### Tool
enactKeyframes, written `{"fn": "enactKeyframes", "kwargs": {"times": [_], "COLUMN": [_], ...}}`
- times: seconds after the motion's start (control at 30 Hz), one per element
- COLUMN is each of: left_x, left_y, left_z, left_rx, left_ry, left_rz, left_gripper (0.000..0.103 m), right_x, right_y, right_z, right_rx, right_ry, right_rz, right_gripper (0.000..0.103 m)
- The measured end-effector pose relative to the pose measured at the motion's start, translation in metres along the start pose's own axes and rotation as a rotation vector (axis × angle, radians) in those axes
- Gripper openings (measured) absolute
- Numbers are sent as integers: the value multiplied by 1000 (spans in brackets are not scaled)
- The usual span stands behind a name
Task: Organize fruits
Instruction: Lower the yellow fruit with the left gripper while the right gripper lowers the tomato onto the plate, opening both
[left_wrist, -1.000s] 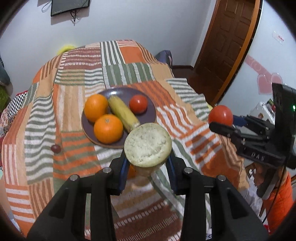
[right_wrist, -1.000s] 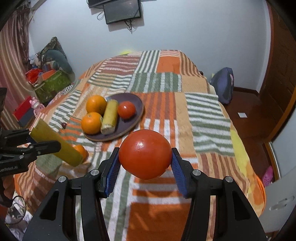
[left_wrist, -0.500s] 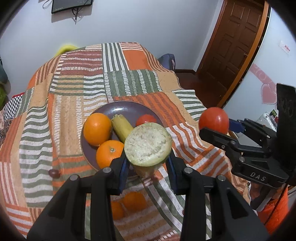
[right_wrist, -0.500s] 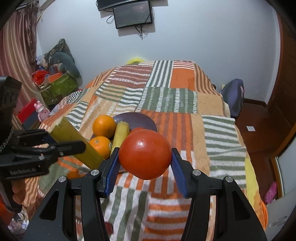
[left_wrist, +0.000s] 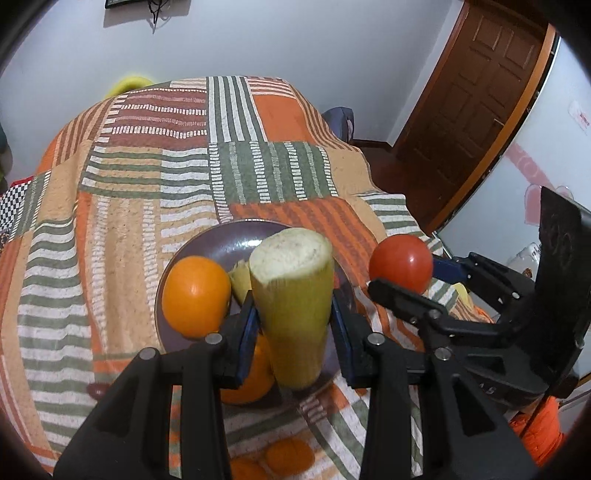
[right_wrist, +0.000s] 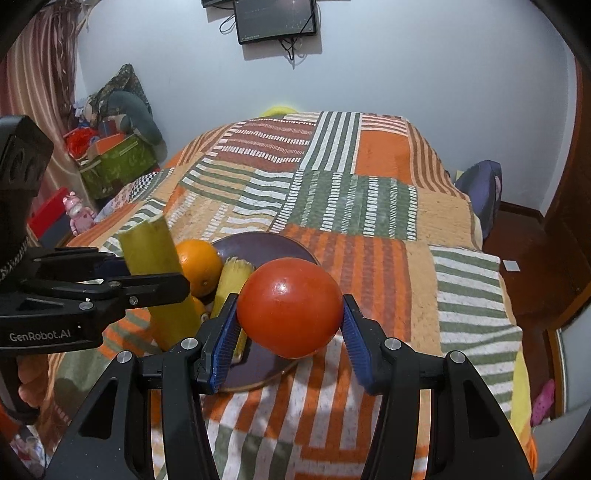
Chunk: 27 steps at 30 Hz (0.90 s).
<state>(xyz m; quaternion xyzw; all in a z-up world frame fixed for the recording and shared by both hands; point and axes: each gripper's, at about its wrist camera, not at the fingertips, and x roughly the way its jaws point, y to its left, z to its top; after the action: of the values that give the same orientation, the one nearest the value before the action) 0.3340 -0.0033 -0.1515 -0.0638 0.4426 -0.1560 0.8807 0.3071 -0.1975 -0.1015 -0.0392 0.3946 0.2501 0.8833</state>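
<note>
Two grippers, left (left_wrist: 293, 325) clamping banana piece (left_wrist: 293, 295), right (right_wrist: 288, 321) clamping tomato (right_wrist: 290, 308), above crowded plate (left_wrist: 210, 243).

1. Tomato (right_wrist: 290, 308): smooth, glossy red skin with highlights.
2. Yellow stalk piece (left_wrist: 293, 306): fibrous, matt rind; rough, pale cut end.
3. Orange (left_wrist: 195, 295): finely dimpled peel, slight sheen.
4. Plate (left_wrist: 229, 240): glossy dark purple glaze.
5. Bedspread (right_wrist: 369, 206): woven cloth, coarse, matt.
6. Fingers (right_wrist: 223, 338): matt black plastic, ribbed blue pads, metal screws.
7. Door (left_wrist: 476, 96): varnished wood.
</note>
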Motion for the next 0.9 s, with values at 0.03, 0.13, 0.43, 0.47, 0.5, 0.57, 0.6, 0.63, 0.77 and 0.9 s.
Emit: {"fn": "enactKeyframes", "kwargs": {"times": [0.03, 0.13, 0.43, 0.47, 0.5, 0.57, 0.6, 0.63, 0.77, 0.9], "left_x": [3, 12, 34, 37, 39, 43, 43, 41, 35, 29], "left_y": [1, 3, 17, 20, 22, 27, 28, 27, 19, 25], "left_z": [2, 8, 19, 20, 20, 20, 20, 20, 19, 15], "left_rx": [-1, 8, -17, -26, -31, -47, -46, -32, 59, 65], "left_ry": [0, 7, 25, 27, 29, 31, 21, 15, -19, -34], "left_rz": [-1, 1, 17, 23, 27, 32, 32, 45, 152, 183], "left_gripper": [37, 38, 42, 43, 44, 45, 45, 45, 52, 52], "right_x": [3, 10, 30, 33, 35, 39, 41, 42, 46, 52], "right_y": [0, 1, -4, -3, -3, -2, -2, -3, -6, -4], "right_z": [2, 5, 14, 15, 17, 19, 20, 21, 24, 26], "right_rx": [-4, -16, -21, -25, -28, -39, -43, -42, -23, -23], "right_ry": [2, 4, 17, 23, 26, 29, 29, 29, 28, 35], "right_rz": [1, 2, 5, 6, 6, 1, 0, 2, 16, 23], "right_gripper": [50, 50, 50, 50, 50, 50, 50, 50, 50, 50]}}
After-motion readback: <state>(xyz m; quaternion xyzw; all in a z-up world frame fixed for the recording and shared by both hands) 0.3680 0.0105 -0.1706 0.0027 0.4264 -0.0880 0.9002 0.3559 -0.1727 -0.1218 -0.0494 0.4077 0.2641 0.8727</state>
